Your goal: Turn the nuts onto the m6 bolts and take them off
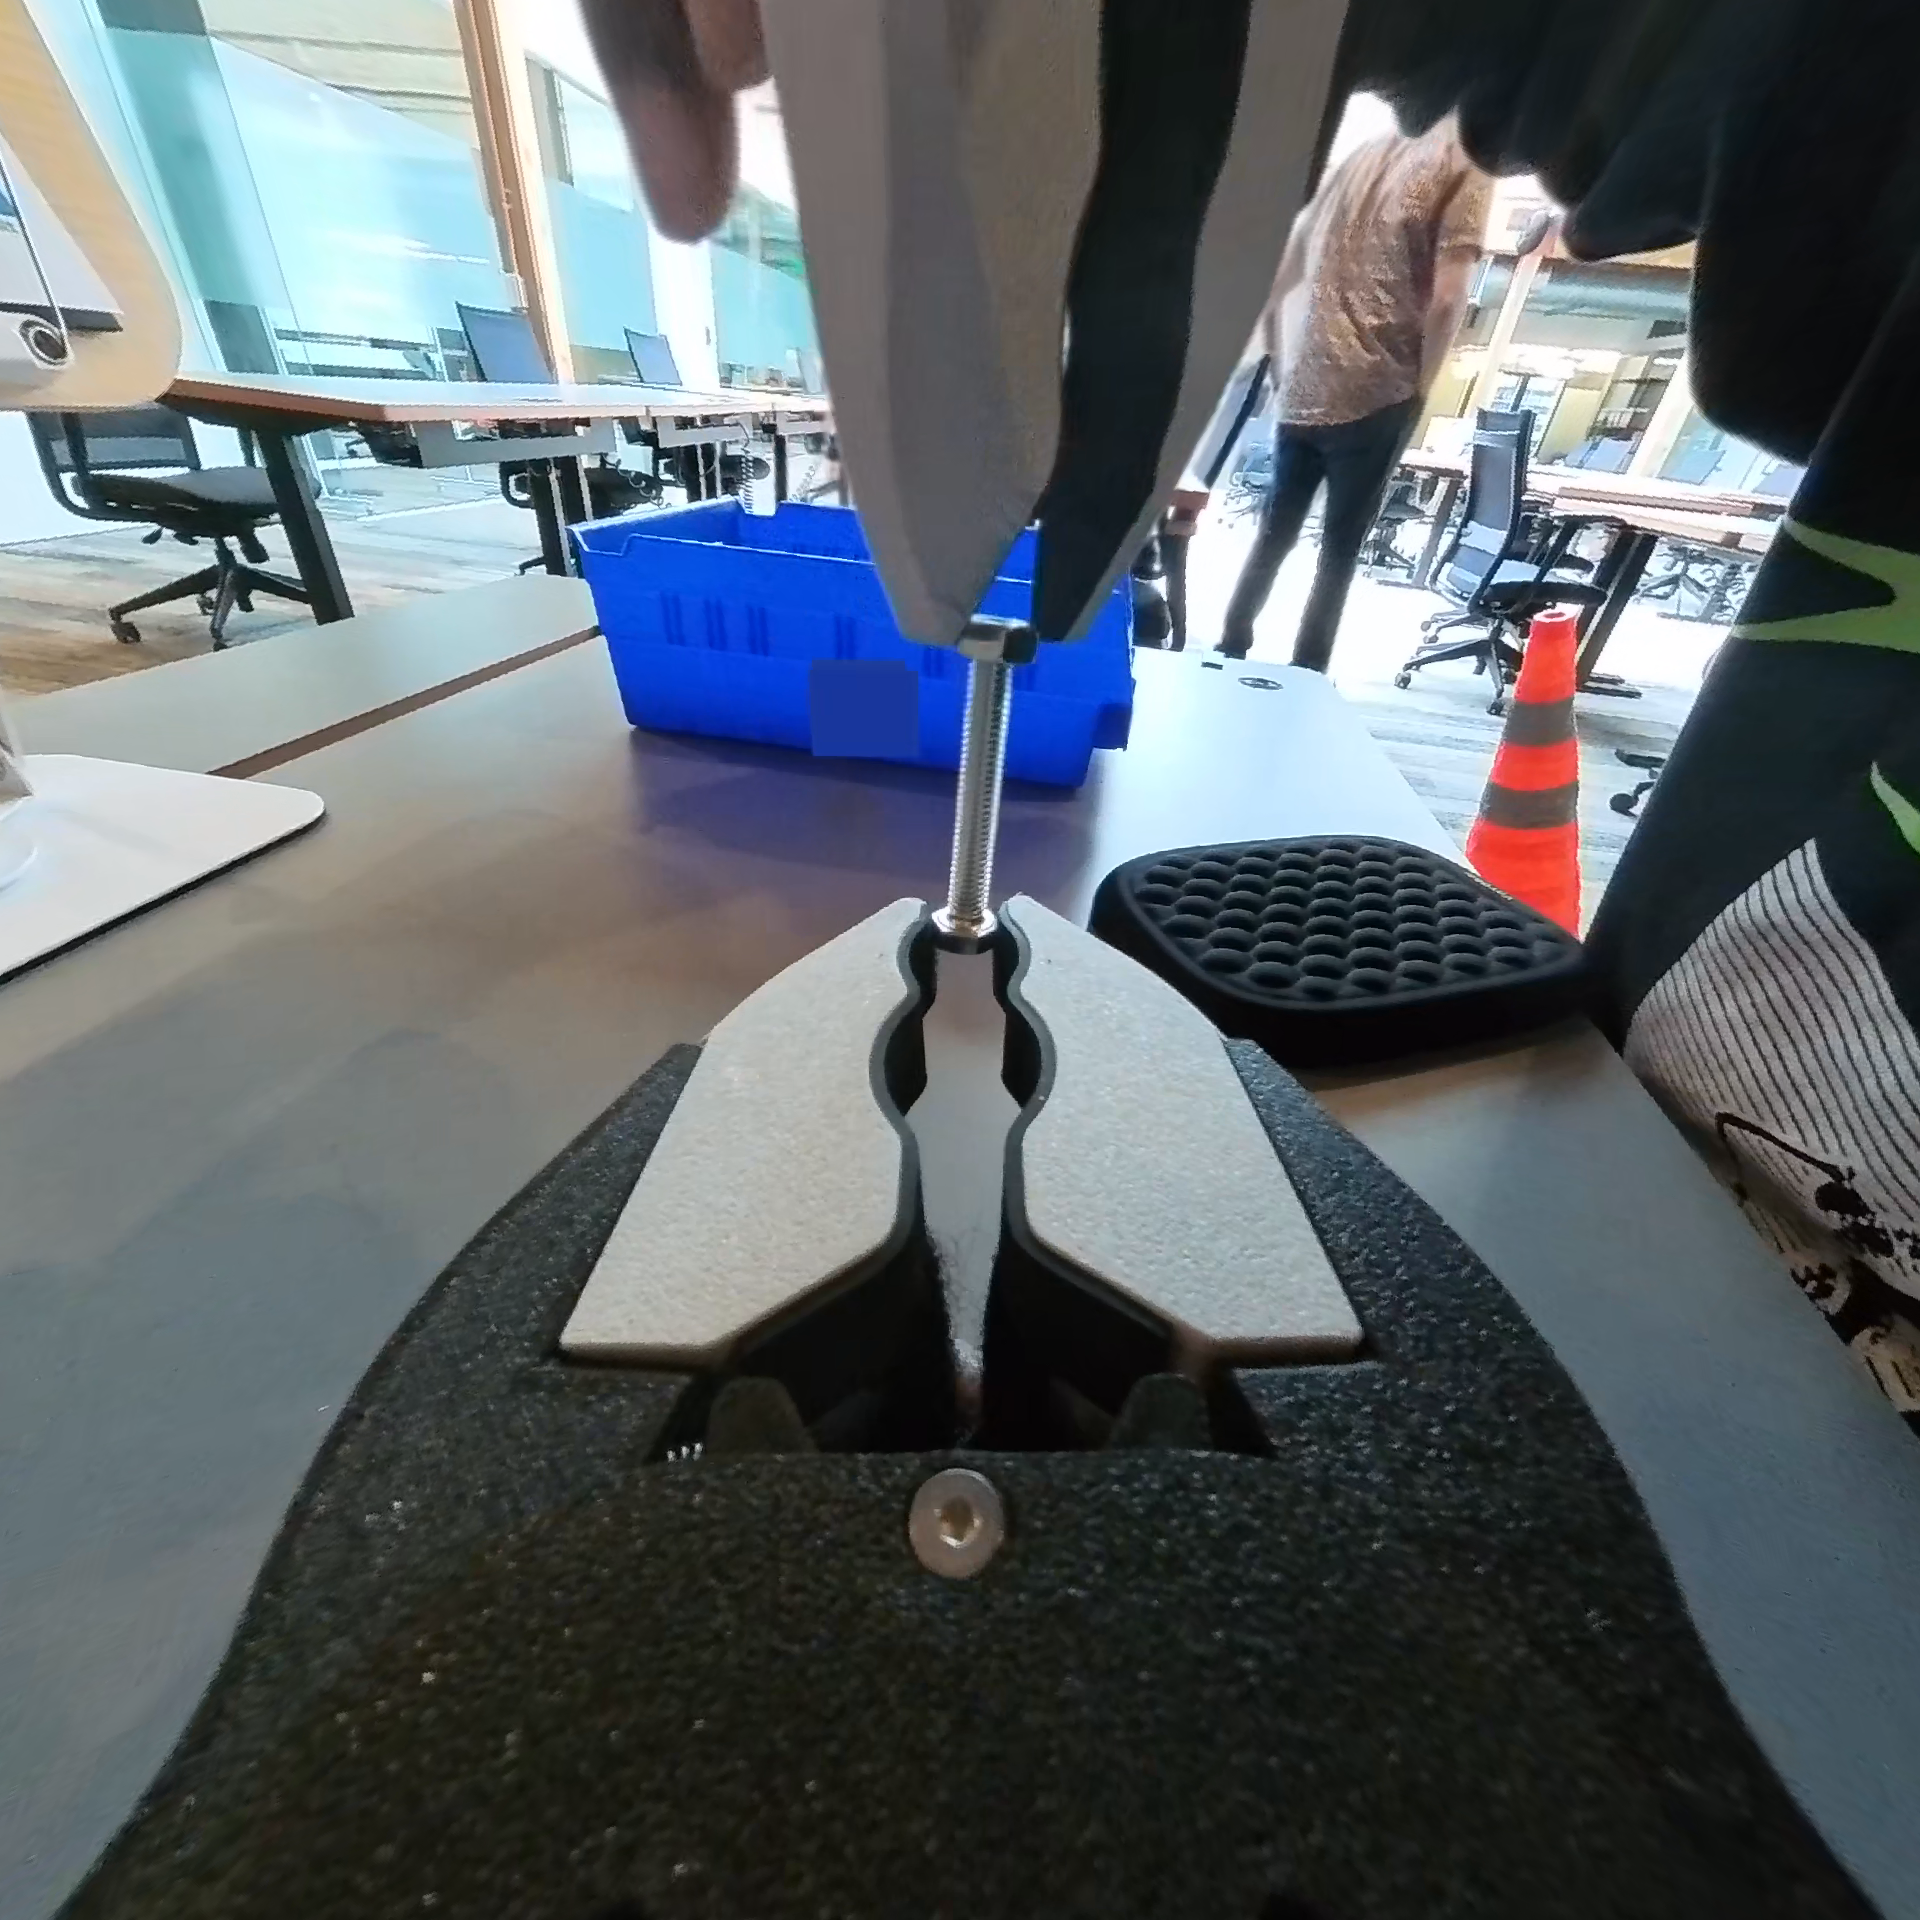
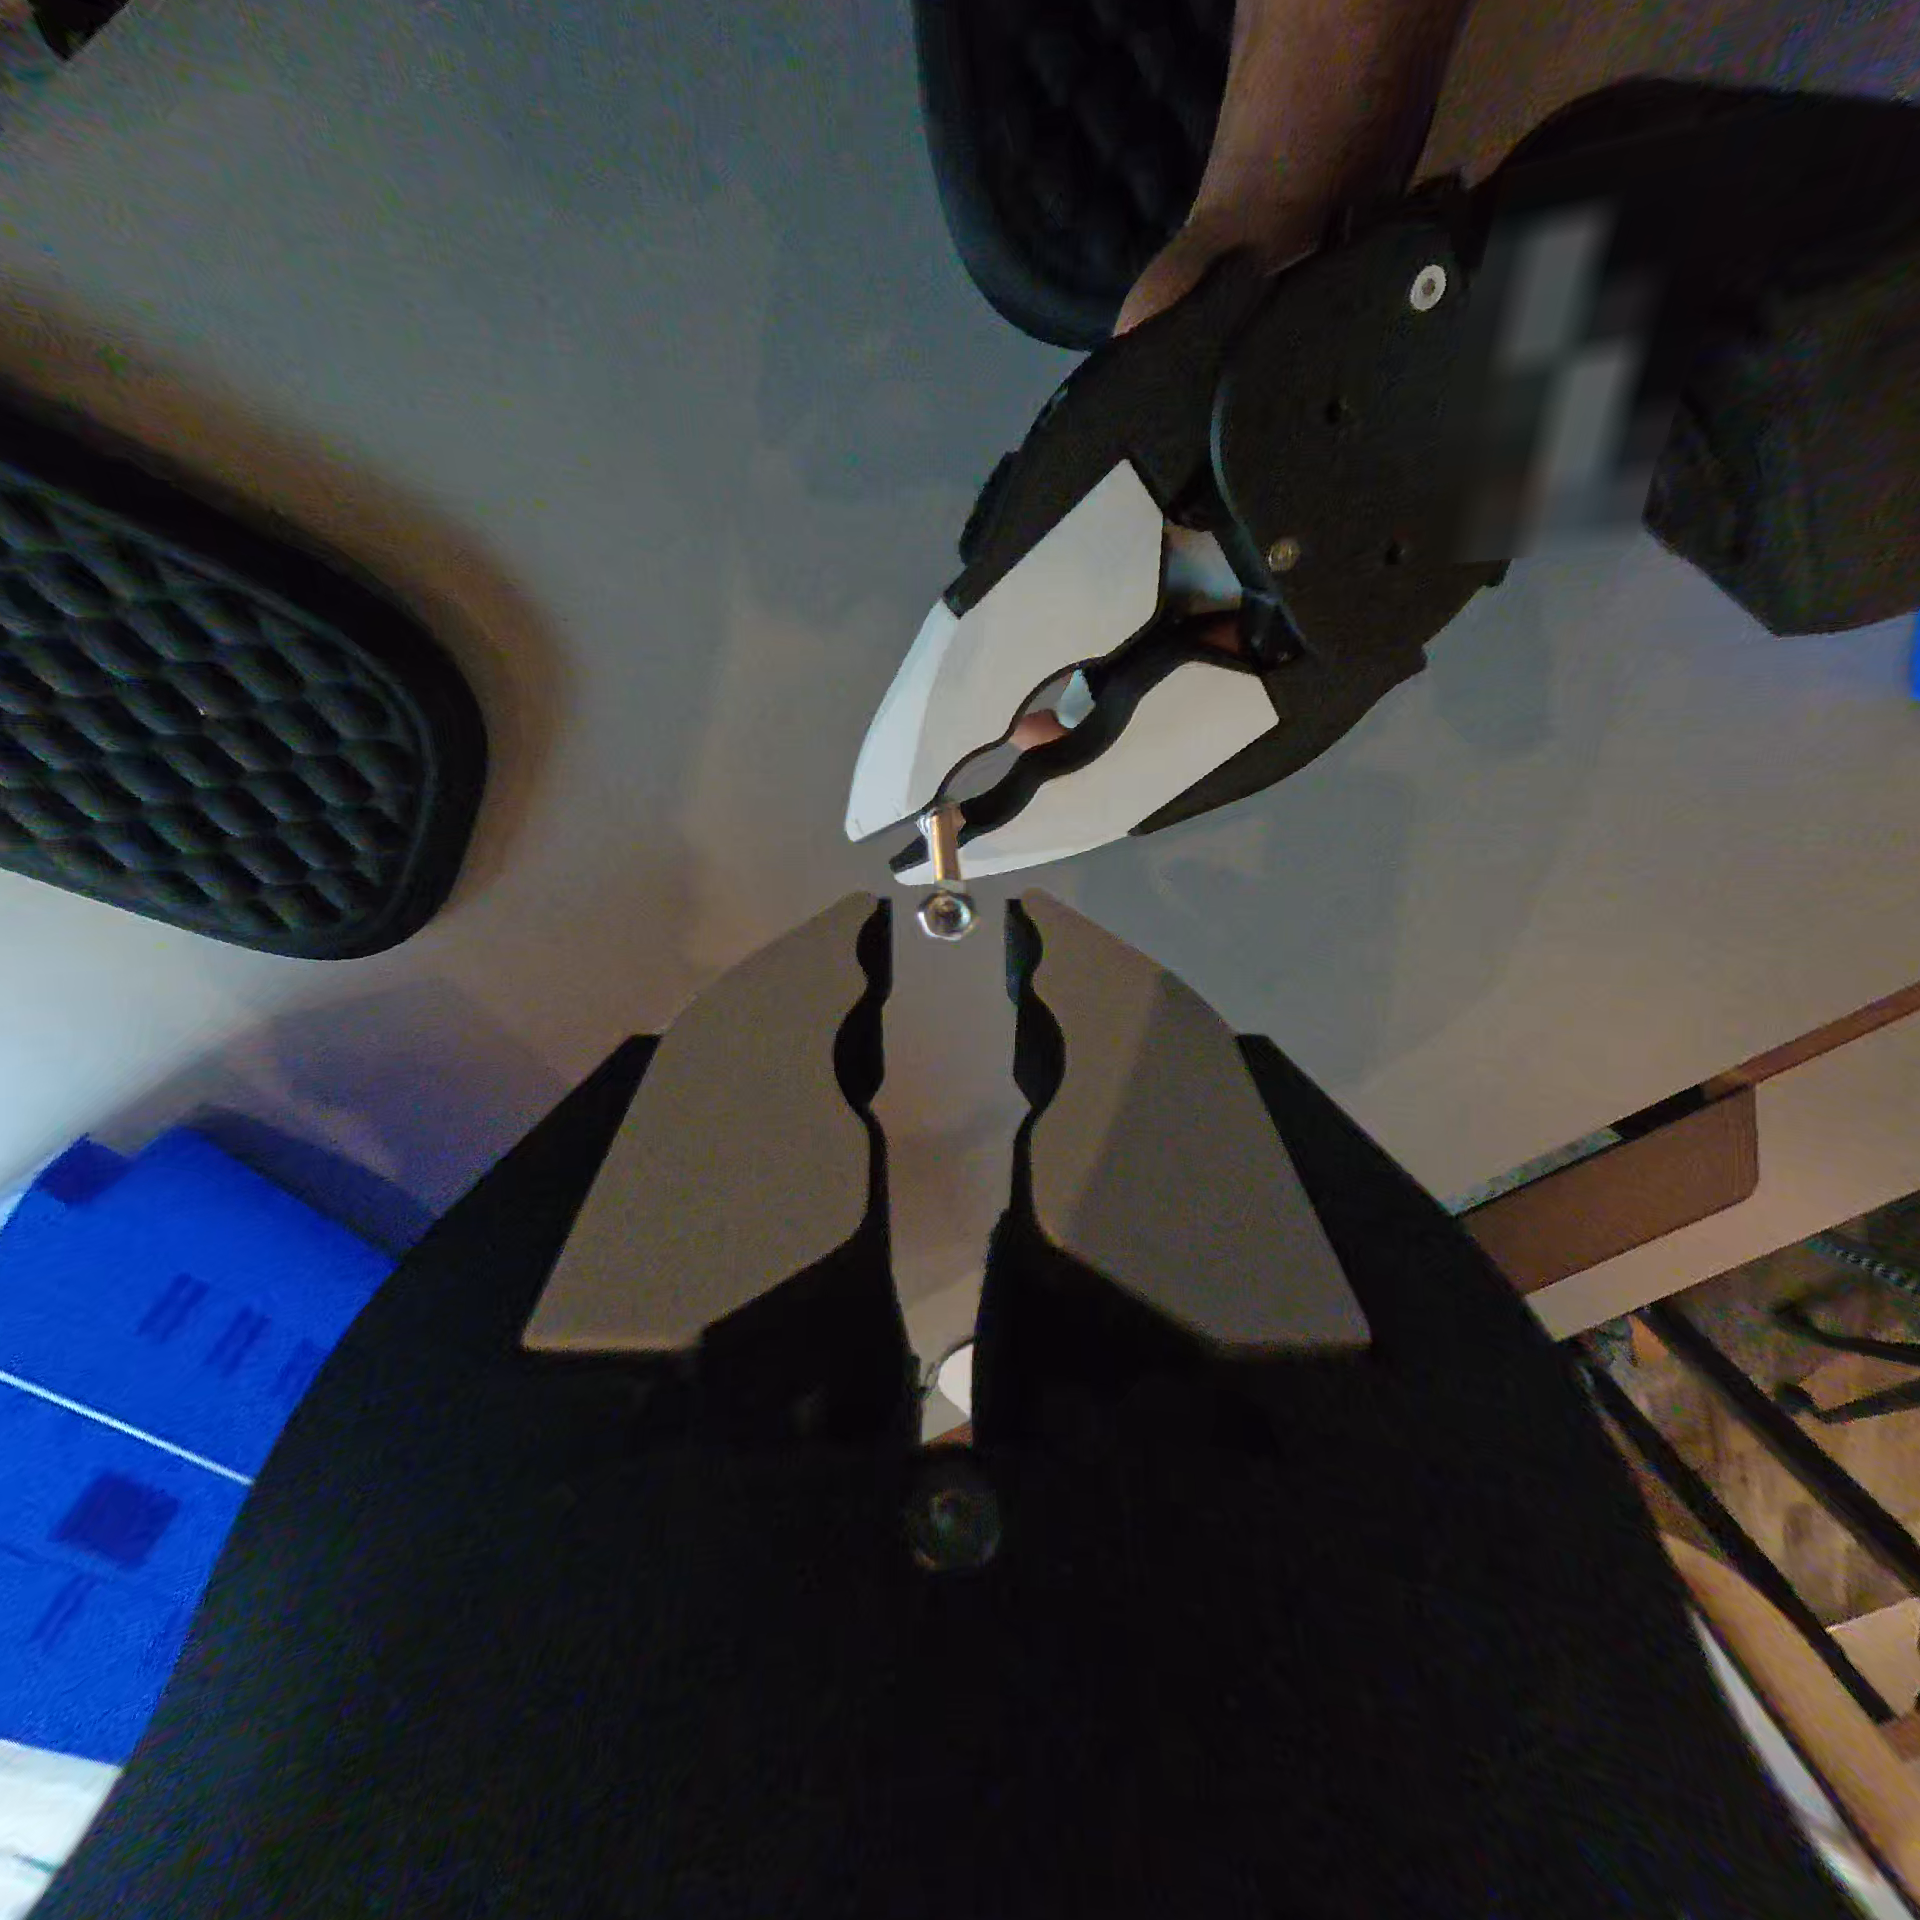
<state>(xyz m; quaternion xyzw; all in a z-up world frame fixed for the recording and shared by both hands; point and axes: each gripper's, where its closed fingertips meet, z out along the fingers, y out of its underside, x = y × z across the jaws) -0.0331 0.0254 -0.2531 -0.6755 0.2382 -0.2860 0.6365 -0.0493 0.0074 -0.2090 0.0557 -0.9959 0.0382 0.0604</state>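
Off to the left of the desk [image 1: 416, 987] sits a white stand base [image 1: 135, 831], then the blue bin [image 1: 727, 623] farther back, both well clear of the work. Next comes my left tongs [image 1: 966, 935], closed narrow on the lower hex end of the bolt [image 1: 977, 779], with the 2 tips pressing it from either side so the shank stands nearly upright above the desk. At the upper end sits the nut [image 2: 940, 920], and my right tongs [image 2: 945, 914] comes down over it. The right tongs stands open, 1 pad on each side of the nut with a clear gap at both, so it holds nothing. Right of that lie the black honeycomb pad [image 1: 1340, 935] and, beyond the desk edge, an orange cone [image 1: 1538, 769]. I judge the bolt and nut to be light, stiff steel, smooth and slippery on the flats, and not fragile. The nut is small enough to pop out if I pinch a corner. I would take it squarely across 2 opposite flats, near the fingertips, and keep the left grip firm on the hex end, not on the threads, so the bolt cannot spin.
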